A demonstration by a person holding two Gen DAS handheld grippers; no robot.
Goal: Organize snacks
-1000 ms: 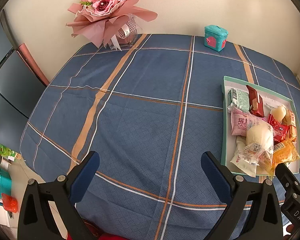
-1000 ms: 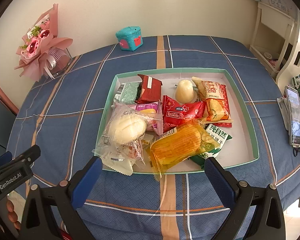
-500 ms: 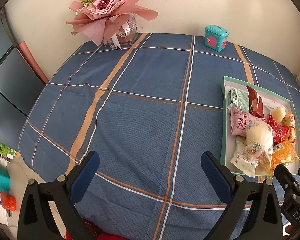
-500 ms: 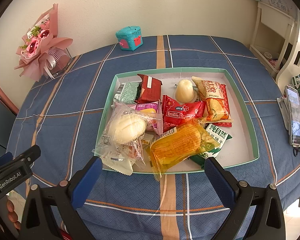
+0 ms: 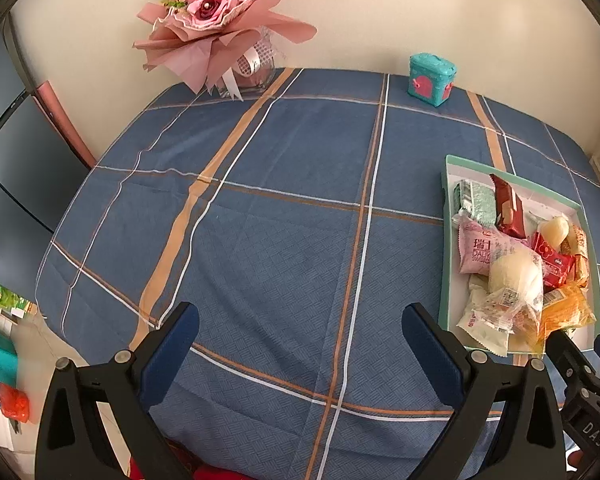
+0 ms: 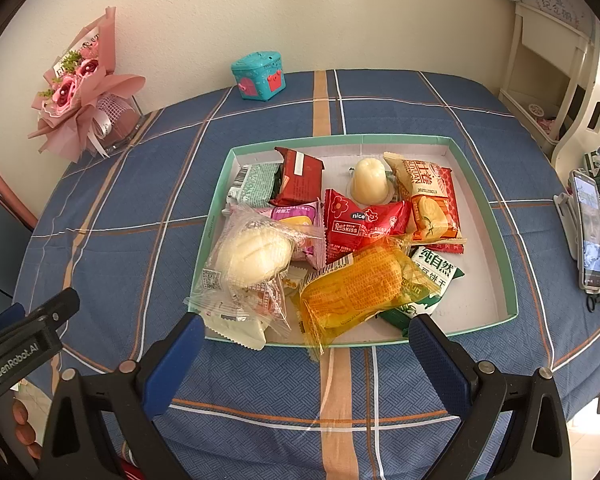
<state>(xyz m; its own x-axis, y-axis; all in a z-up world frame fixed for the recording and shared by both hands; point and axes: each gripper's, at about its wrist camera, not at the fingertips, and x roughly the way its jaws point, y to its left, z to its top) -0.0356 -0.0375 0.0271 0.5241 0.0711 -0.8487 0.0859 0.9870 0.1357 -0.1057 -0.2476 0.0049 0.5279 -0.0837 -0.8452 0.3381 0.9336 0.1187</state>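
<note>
A shallow teal-rimmed tray [image 6: 484, 208] on the blue plaid tablecloth holds several snack packs: a clear-wrapped white bun [image 6: 252, 256], a yellow pack [image 6: 360, 288], a red "nice" pack [image 6: 360, 224], a pale jelly cup [image 6: 370, 180] and a dark red wafer pack [image 6: 300, 176]. My right gripper [image 6: 306, 338] stands open just in front of the tray's near rim, holding nothing. My left gripper [image 5: 300, 330] hangs open over bare cloth, left of the tray [image 5: 444, 240]. The bun [image 5: 514, 276] shows there too.
A pink bouquet [image 5: 216, 12] in a glass vase stands at the table's far left by the wall. A small teal box [image 6: 258, 76] sits at the far edge. A phone on a stand [image 6: 590, 232] is at the right. White shelving stands beyond.
The left wrist view has drifted slightly, so the bouquet and table sit a little differently in frame. The right gripper and the snacks have not moved.
</note>
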